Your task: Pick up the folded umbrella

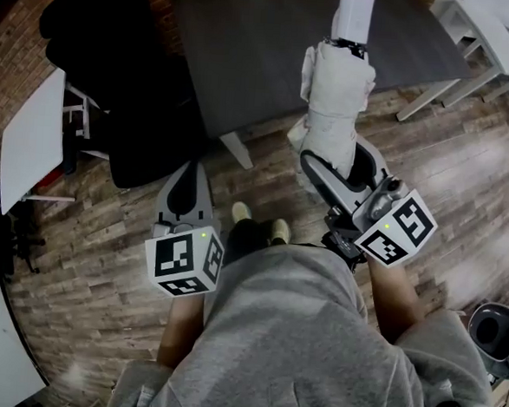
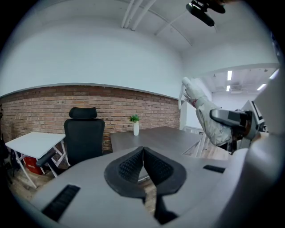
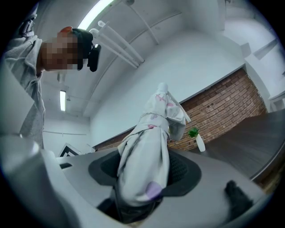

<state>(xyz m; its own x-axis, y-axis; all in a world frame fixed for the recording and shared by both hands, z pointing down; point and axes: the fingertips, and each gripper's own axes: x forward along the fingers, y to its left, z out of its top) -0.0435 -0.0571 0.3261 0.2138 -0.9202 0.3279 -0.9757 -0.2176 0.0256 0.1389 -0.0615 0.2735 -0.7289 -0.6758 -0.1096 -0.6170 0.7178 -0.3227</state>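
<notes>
Looking down from the head view, I see the umbrella [image 1: 335,108] clamped in the right gripper [image 1: 340,163], off the bench [image 1: 247,59] and held out over the wood floor [image 1: 465,170], its far end reaching across the bench's near edge. It is folded into a plump, pale bundle, white cloth crumpled in soft creases and cinched partway up. In the right gripper view the umbrella [image 3: 147,164] fills the gap of the right gripper [image 3: 144,171], the black pads [image 3: 180,171] of the jaws pressing on it from either side. I can see faint lilac and pink blotches on the cloth (a print, though I cannot make out its pattern).

The left gripper [image 1: 190,172] hangs over the floor beside my legs, well apart from the umbrella. In its own view the left gripper [image 2: 143,167] has its jaws together at the tips with nothing between them.

The umbrella's lower end sinks into shadow between the right jaws, so its handle is hidden. Its far end runs off the top edge of the head view. A small plant [image 2: 135,126] stands at the bench's [image 2: 164,136] far side, too small for detail.
</notes>
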